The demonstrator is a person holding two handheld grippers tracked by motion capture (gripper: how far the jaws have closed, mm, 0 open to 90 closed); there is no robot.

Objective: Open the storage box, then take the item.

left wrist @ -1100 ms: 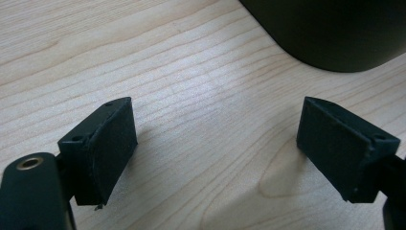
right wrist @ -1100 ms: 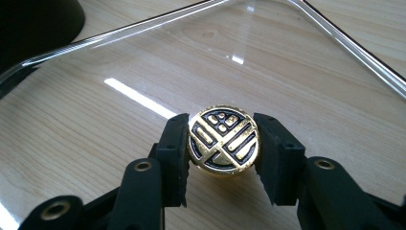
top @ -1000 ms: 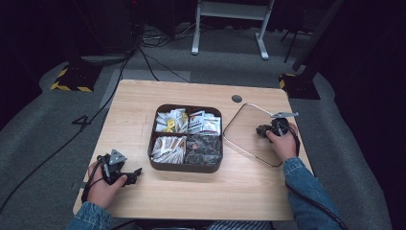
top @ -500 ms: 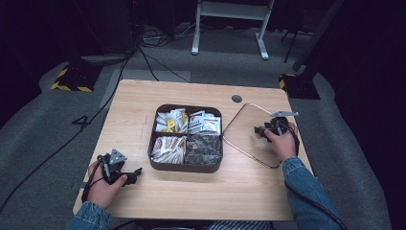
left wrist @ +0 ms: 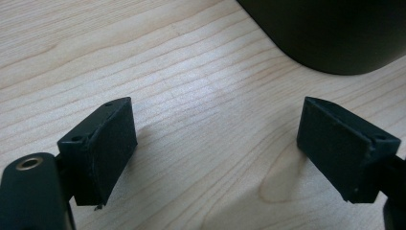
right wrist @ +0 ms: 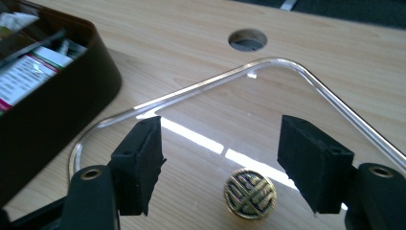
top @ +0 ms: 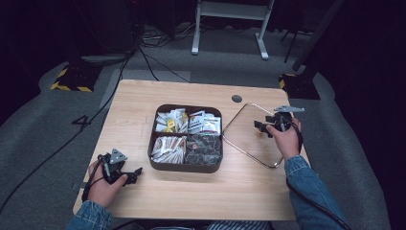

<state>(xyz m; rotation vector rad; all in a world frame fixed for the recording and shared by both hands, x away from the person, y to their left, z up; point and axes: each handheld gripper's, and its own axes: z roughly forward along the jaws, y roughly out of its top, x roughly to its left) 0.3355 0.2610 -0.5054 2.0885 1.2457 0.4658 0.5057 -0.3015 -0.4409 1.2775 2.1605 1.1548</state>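
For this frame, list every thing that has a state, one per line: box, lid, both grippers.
Box: open, lid off, all four compartments filled with packets.
Glass lid: lying flat on the table right of the box, knob up, not gripped.
Right gripper: open, jaws have just been opening, above the knob without touching it.
Left gripper: open, nothing between the jaws, over bare table.

We see our left gripper (left wrist: 215, 148) with jaws spread wide over bare wooden table (left wrist: 191, 96), nothing between them; the dark box's (left wrist: 330, 33) rounded corner sits beyond.
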